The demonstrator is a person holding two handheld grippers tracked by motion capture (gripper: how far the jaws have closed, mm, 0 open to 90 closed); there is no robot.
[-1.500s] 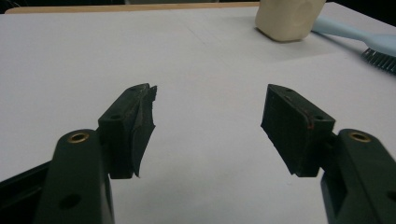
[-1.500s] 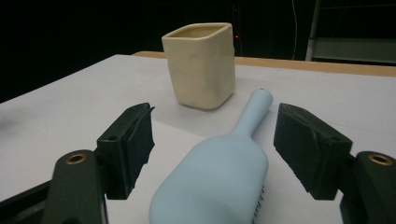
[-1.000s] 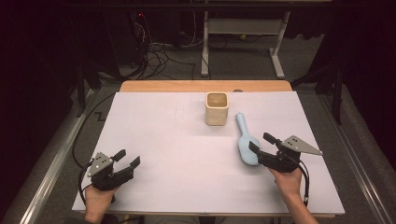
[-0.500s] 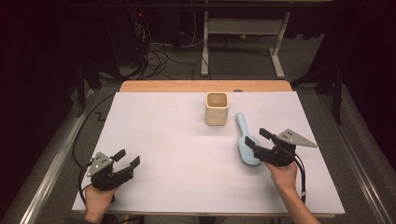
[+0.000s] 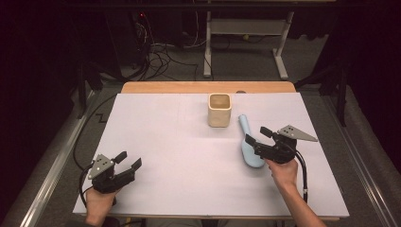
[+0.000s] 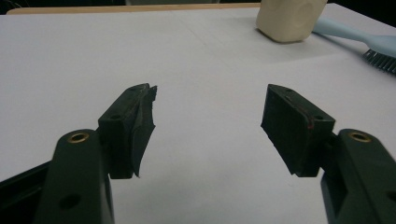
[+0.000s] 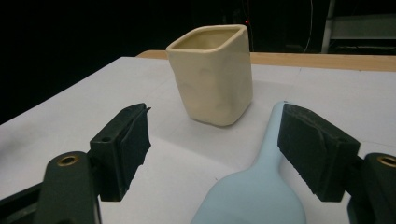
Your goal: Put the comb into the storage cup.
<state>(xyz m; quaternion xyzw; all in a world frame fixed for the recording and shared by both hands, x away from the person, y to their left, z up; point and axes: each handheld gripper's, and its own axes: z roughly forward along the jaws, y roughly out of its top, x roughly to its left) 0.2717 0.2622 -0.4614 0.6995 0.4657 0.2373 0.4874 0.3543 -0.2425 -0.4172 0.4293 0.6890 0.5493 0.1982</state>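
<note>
**Open gripper poised over a pale blue brush**

High view: the brush (image 5: 249,144) is seen lying near the tabletop's right edge, beside a cream cup (image 5: 220,109); the right gripper (image 5: 257,137) is held over it, jaws wide.

Left gripper view: the left gripper (image 6: 208,119) is shown wide open, holding nothing.

Right gripper view: the brush's back (image 7: 254,196) is framed between spread jaws.

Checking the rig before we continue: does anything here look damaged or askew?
The left gripper has a torn, ragged pad on one jaw; the other looks flat. The cream cup stands upright and the blue brush lies flat beside it.
</note>
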